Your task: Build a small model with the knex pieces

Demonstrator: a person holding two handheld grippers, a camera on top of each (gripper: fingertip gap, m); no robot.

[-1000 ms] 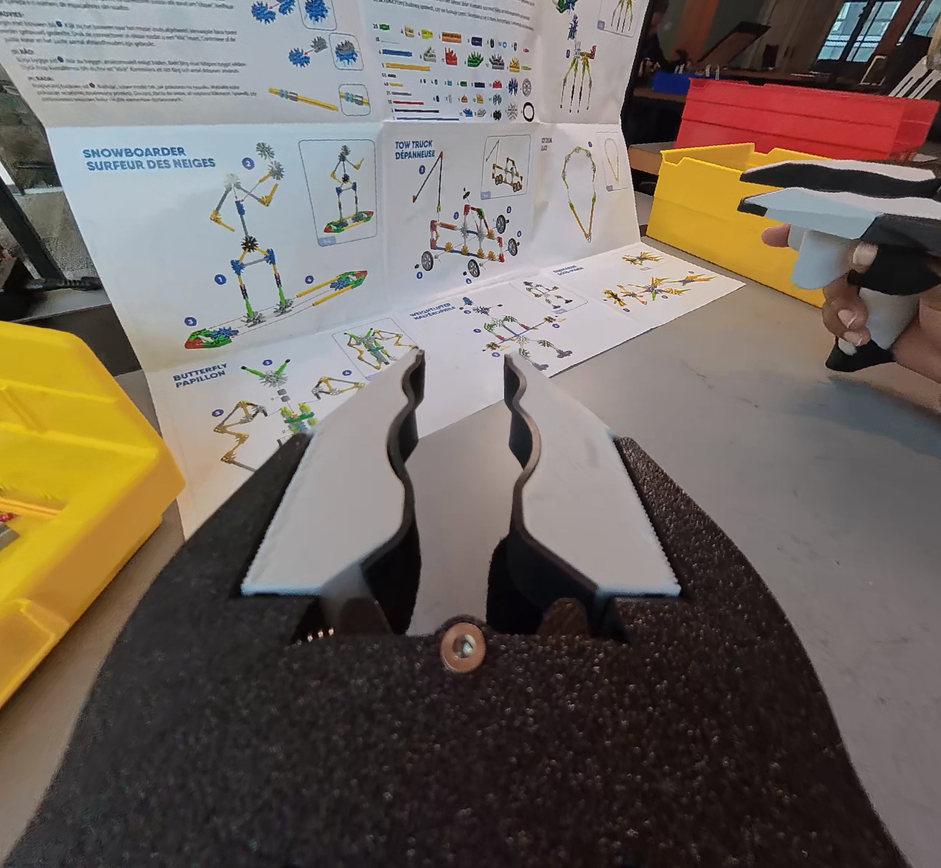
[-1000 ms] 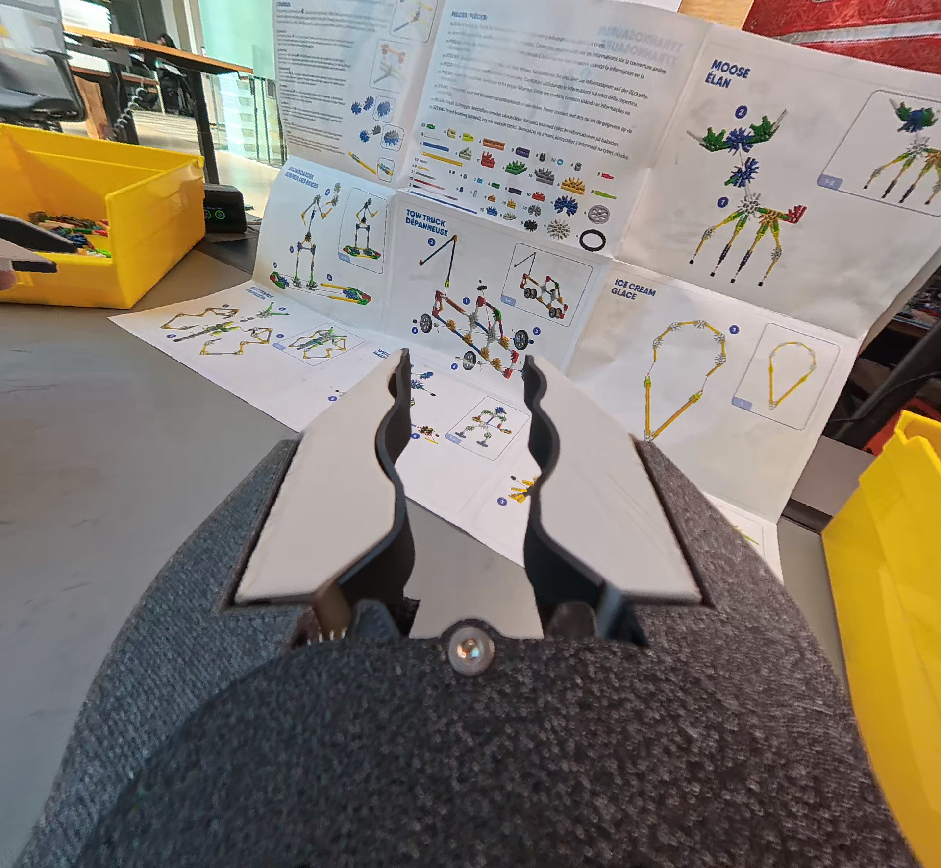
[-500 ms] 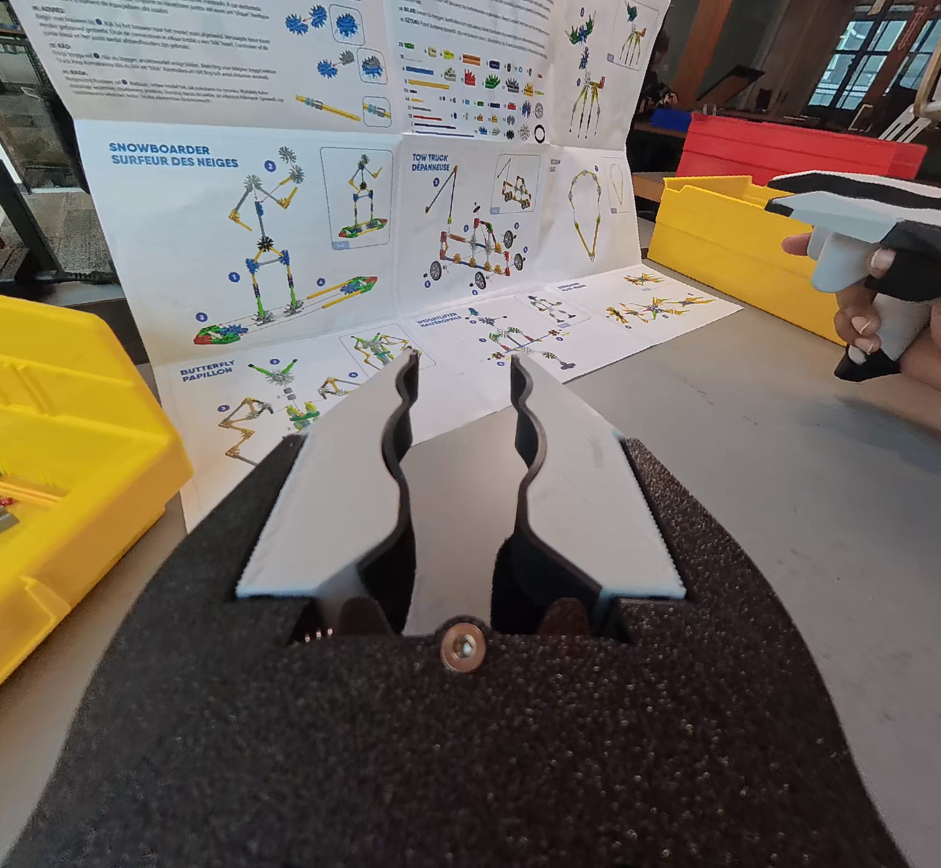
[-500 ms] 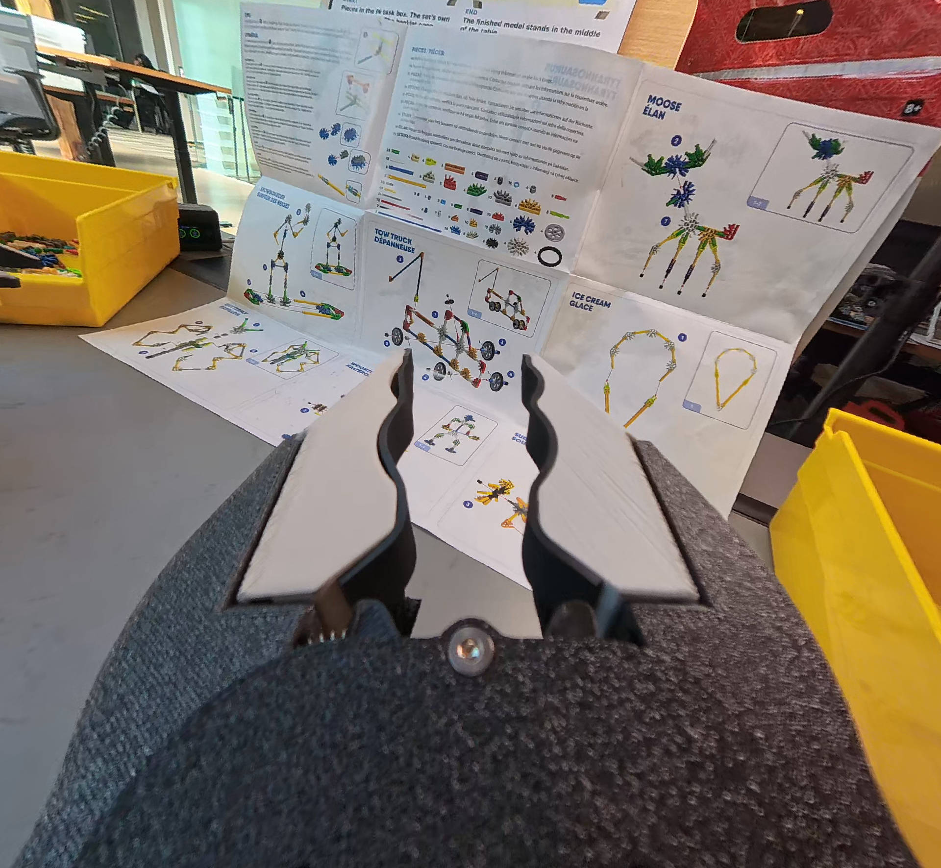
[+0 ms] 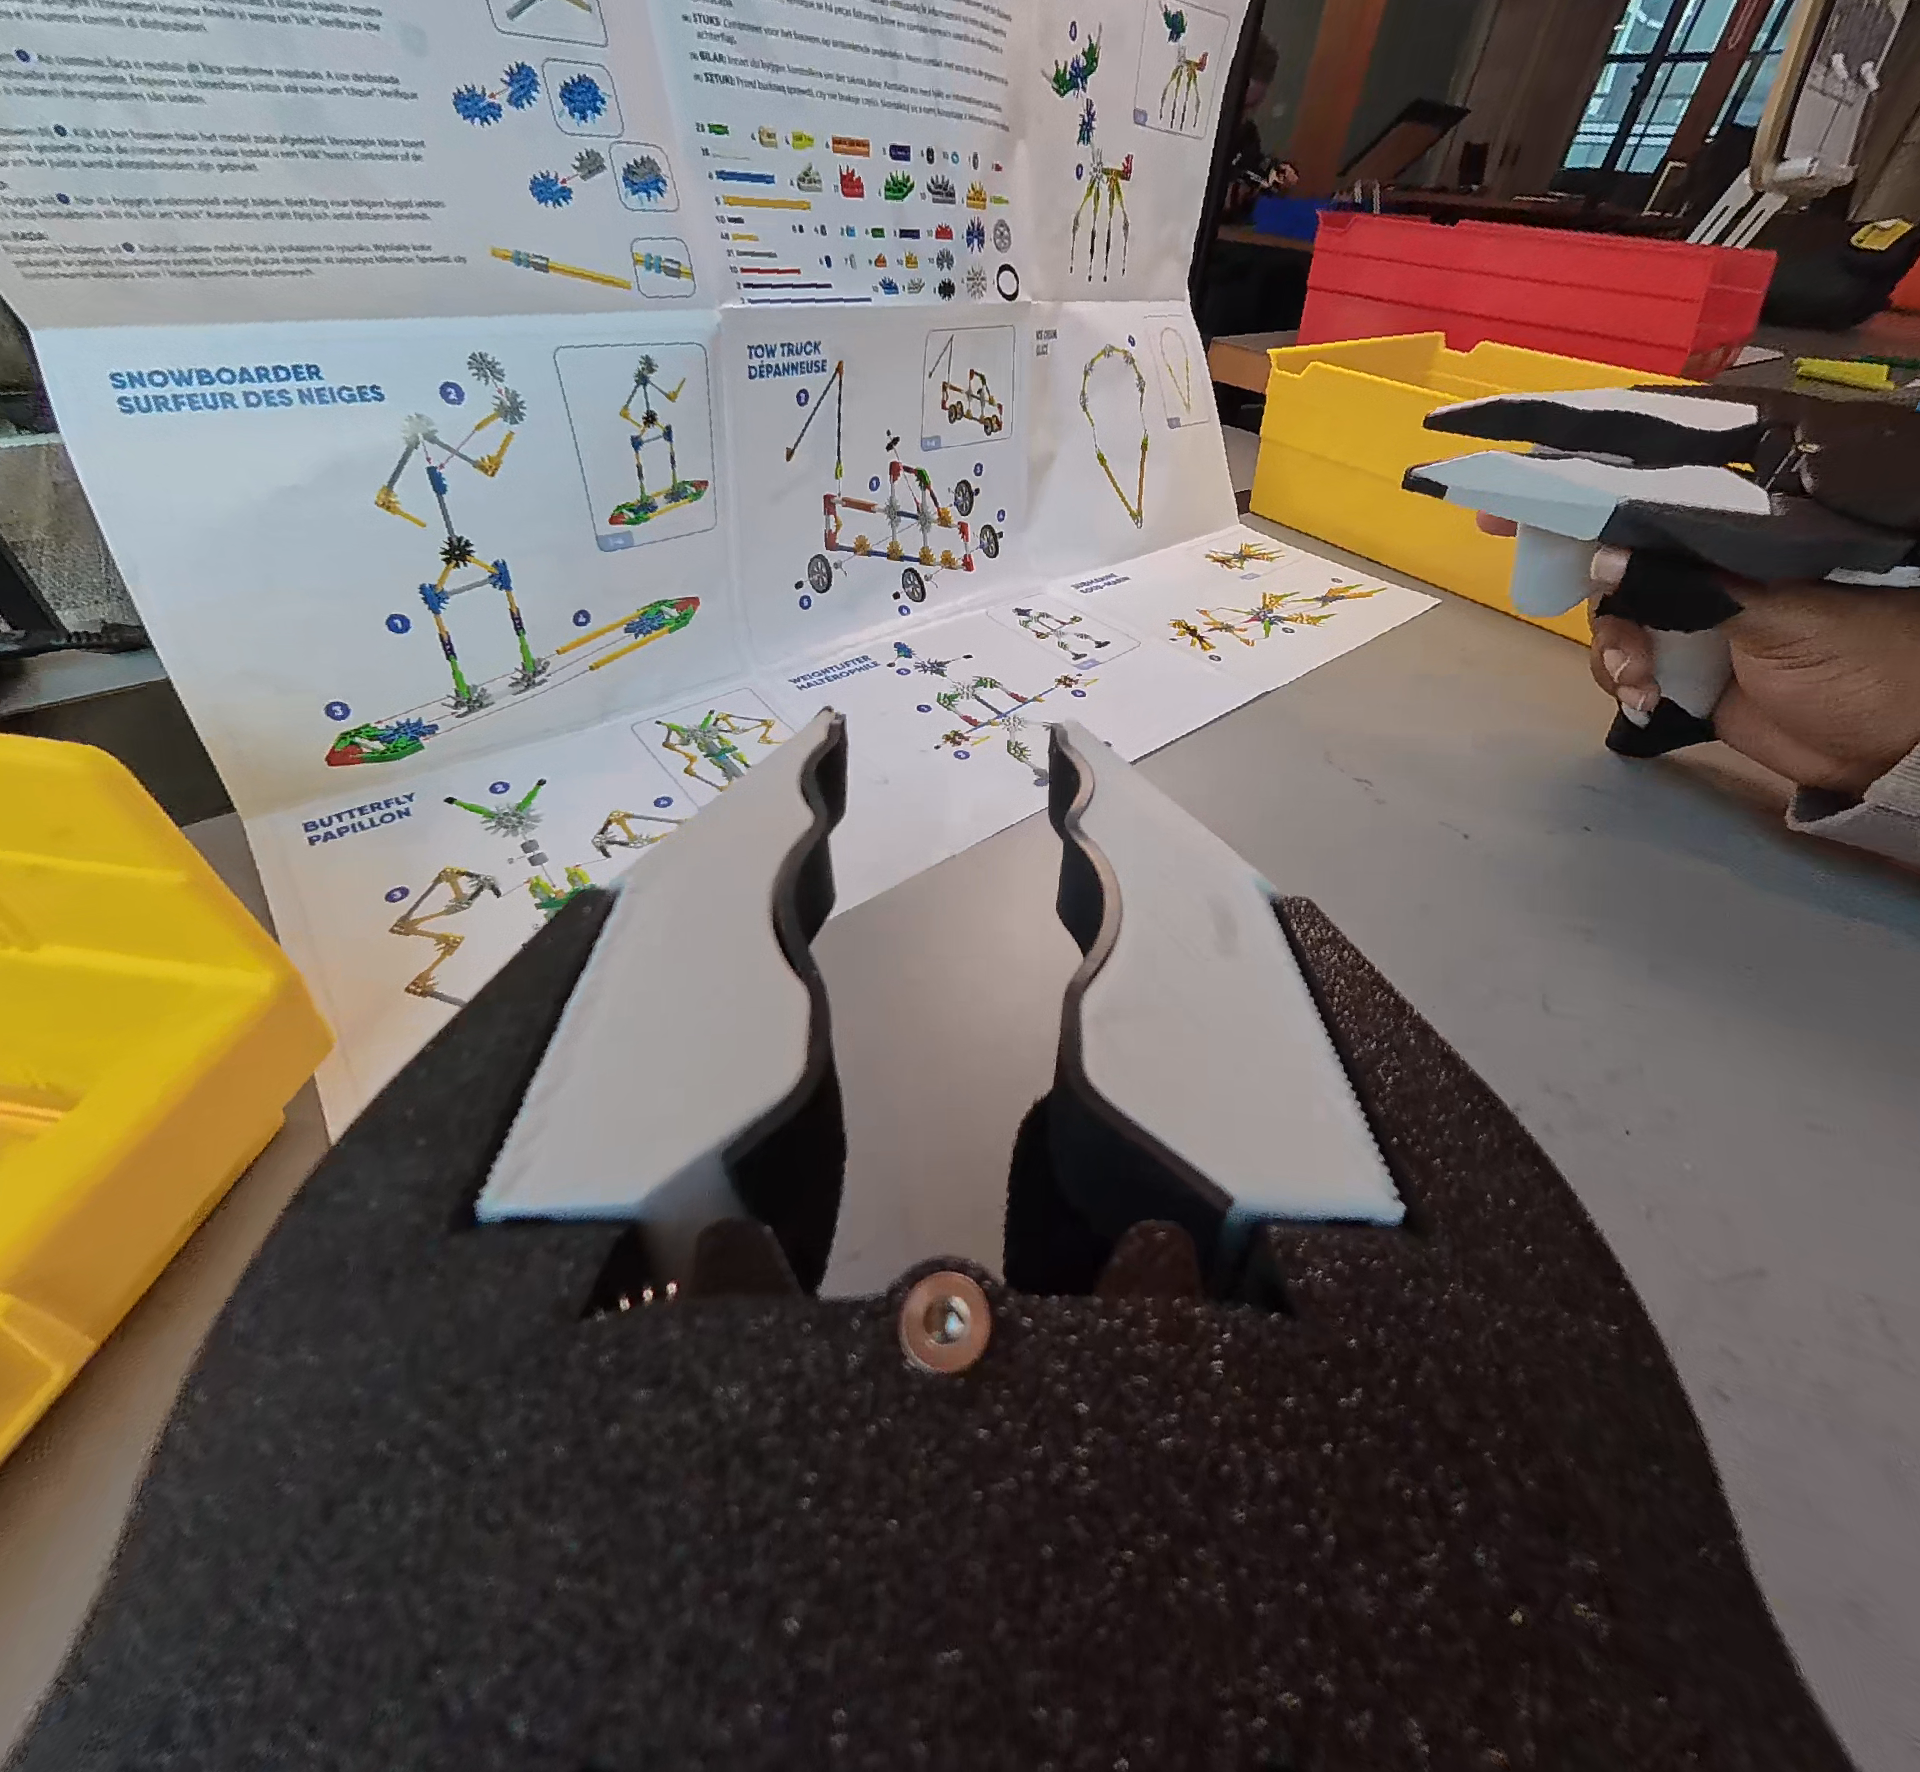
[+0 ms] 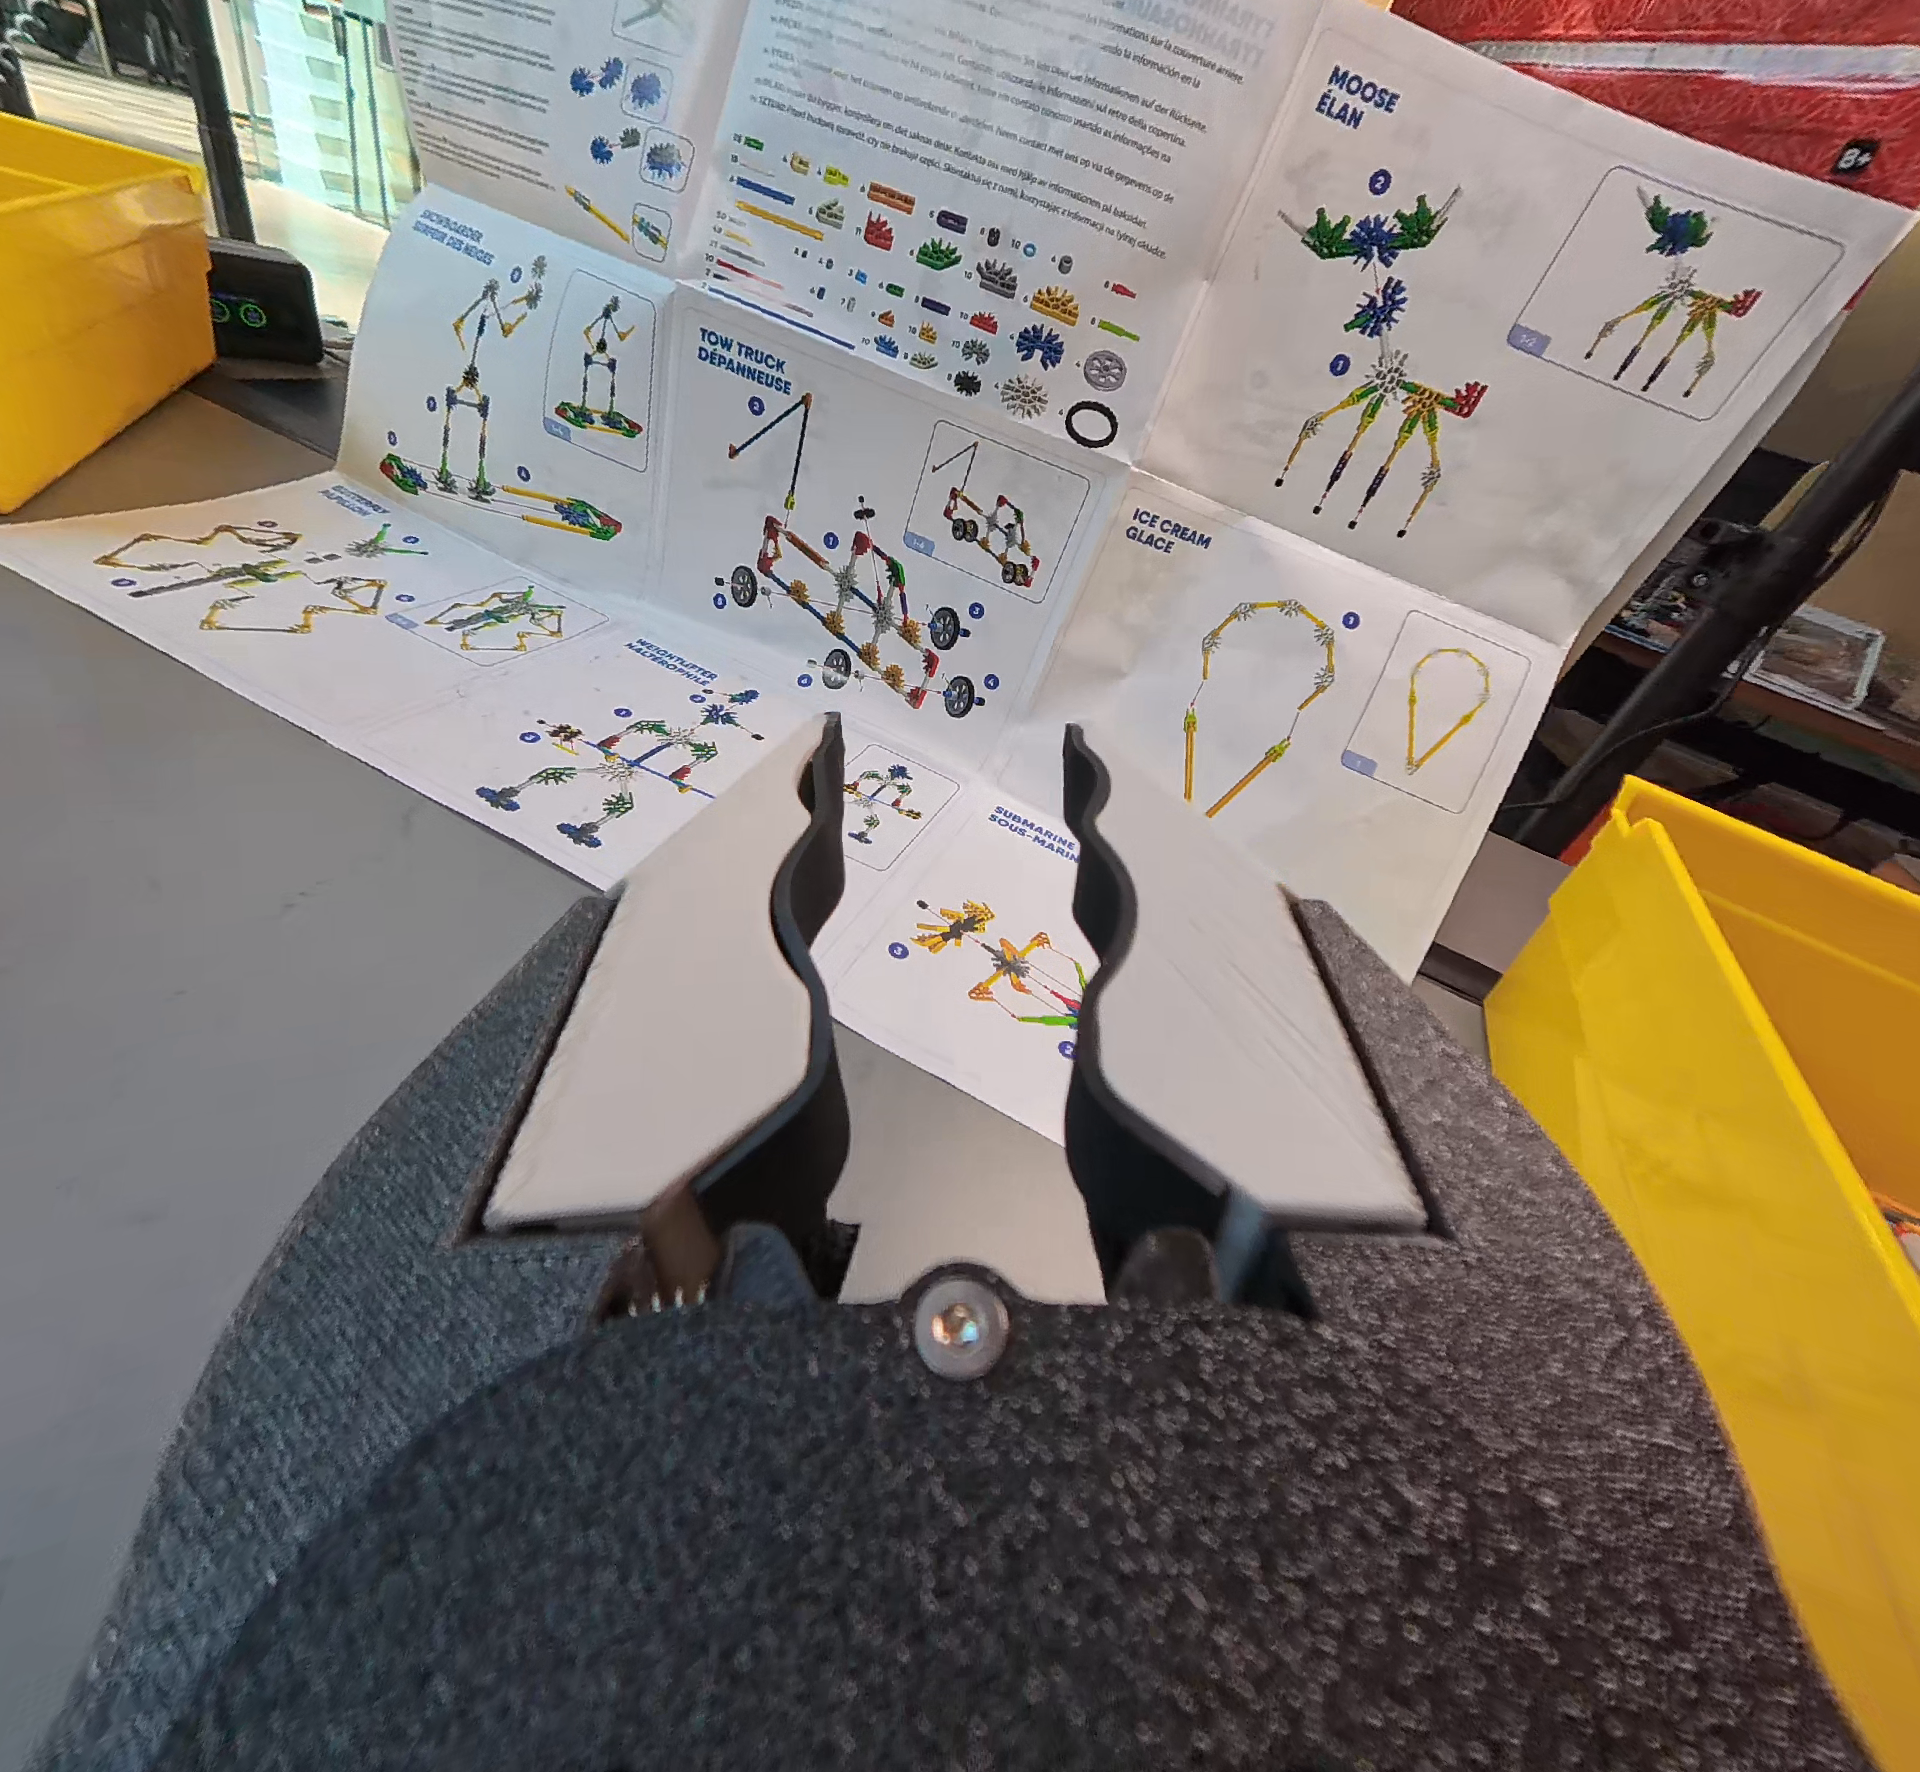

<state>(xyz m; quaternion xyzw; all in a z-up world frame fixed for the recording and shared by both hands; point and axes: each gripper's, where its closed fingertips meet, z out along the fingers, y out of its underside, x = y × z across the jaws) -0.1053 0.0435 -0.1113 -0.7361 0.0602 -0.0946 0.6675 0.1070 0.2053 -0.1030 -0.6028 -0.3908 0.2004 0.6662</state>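
A large folded instruction sheet (image 5: 644,475) with coloured building-toy diagrams stands propped at the back of the grey table (image 5: 1507,995), its lower flap lying flat. My left gripper (image 5: 940,735) is open and empty, just above the table, tips over the sheet's near edge. My right gripper (image 6: 945,740) is open and empty, hovering over the sheet's lower flap (image 6: 727,714). The right gripper also shows in the left wrist view (image 5: 1439,449), held by a hand (image 5: 1787,673) at the far right.
A yellow bin (image 5: 114,1016) sits at the left, also seen in the right wrist view (image 6: 94,288). Another yellow bin (image 6: 1756,1151) sits at the right, also in the left wrist view (image 5: 1351,465), with a red bin (image 5: 1527,288) behind. A red box (image 6: 1714,8) stands behind the sheet. Spacing between my two grippers at the tips: around 25 cm.
Both grippers have moved closer to the sheet. The right gripper has opened a little wider and swung left toward the sheet. Both stay empty.
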